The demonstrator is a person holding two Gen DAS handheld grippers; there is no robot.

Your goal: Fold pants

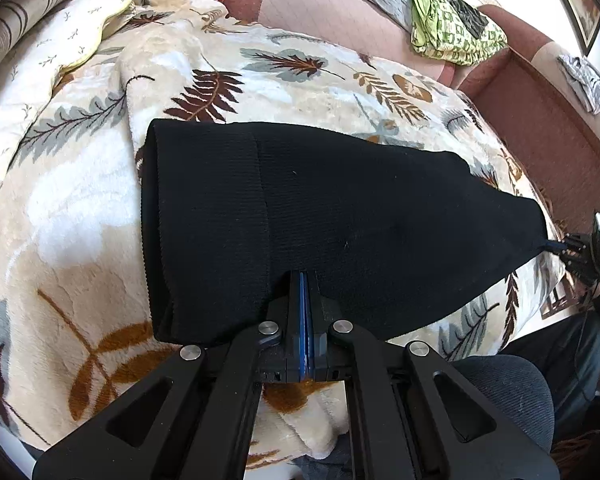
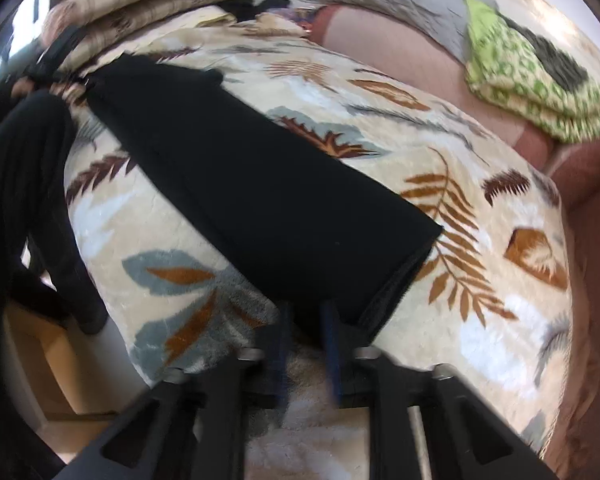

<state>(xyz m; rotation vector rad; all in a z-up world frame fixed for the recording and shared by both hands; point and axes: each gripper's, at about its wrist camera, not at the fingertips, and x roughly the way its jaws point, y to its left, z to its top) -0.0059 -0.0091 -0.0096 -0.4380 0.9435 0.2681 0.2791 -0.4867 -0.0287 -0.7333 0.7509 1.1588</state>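
Observation:
Black knit pants (image 1: 300, 216) lie folded lengthwise on a cream leaf-print blanket (image 1: 80, 208). My left gripper (image 1: 305, 280) is shut on their near edge, beside the ribbed band. In the left wrist view my right gripper (image 1: 568, 246) shows at the far right, at the pants' pointed corner. In the right wrist view the pants (image 2: 268, 184) stretch from far left to the near middle. My right gripper (image 2: 306, 316) has its blue pads apart on either side of the pants' near end; the view is blurred. My left gripper (image 2: 66, 74) shows at the pants' far end.
A green patterned cloth (image 1: 452, 24) lies on the pink sofa back (image 1: 324, 4). Striped cushions (image 1: 32, 4) are stacked at the far left. The reddish sofa arm (image 1: 548, 128) runs along the right. A person's dark sleeve (image 2: 24, 184) hangs at the left.

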